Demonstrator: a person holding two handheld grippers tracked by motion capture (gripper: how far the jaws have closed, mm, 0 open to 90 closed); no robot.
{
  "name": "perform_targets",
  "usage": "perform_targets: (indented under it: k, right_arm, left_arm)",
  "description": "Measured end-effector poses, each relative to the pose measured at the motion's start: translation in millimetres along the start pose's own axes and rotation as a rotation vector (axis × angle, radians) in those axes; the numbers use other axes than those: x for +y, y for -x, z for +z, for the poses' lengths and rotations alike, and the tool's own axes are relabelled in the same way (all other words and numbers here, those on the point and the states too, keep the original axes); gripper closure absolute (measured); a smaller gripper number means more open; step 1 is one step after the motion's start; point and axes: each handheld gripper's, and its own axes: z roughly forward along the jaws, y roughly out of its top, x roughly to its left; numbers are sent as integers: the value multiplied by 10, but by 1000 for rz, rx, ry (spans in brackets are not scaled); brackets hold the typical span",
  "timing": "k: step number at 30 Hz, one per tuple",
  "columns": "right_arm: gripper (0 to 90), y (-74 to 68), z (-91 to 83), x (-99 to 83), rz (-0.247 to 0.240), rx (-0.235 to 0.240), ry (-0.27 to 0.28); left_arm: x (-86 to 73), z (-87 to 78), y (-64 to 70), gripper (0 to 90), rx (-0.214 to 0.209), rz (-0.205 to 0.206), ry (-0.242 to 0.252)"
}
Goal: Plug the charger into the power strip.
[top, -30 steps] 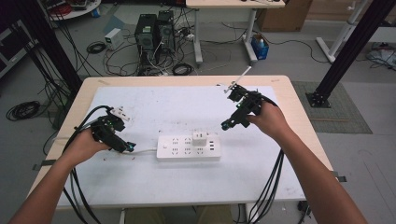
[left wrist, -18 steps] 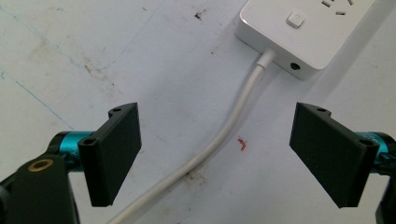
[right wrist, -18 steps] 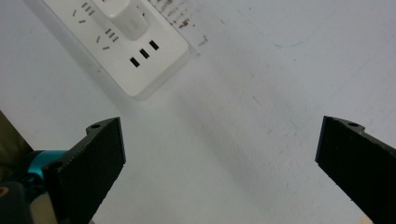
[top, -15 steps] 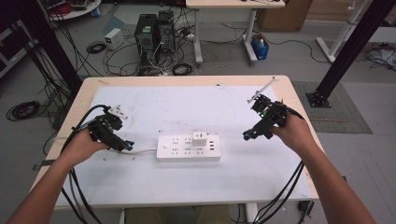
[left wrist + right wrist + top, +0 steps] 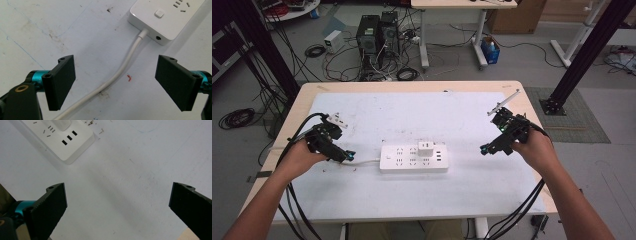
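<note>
Power strip (image 5: 413, 158): white, lying flat near the middle of the surface (image 5: 412, 210), long side across your view. A white plug adapter (image 5: 427, 148) sits seated in its upper row of sockets. In the left gripper view its end shows a square button (image 5: 159, 13) and a round port.

Cord (image 5: 117, 75): white, leaves the strip's left end and runs along the surface toward your left gripper (image 5: 346, 156), passing between its fingers (image 5: 61, 82) without touching them.

Left gripper: just left of the strip, fingers released and spread wide, holding nothing.

Right gripper (image 5: 485, 149): to the right of the strip and apart from it, fingers (image 5: 51, 206) released and spread wide over bare surface; the strip's corner lies beyond them.

Small white item (image 5: 337, 120): on the surface behind your left hand; too small to identify.
</note>
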Motion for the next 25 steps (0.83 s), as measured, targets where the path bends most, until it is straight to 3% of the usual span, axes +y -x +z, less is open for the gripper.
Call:
perform_targets:
  k: [25]
  right_arm:
    - [9,-7,65,-98,17,-2,3]
  left_arm:
    - [-67,28,7,168,-3,-13,6]
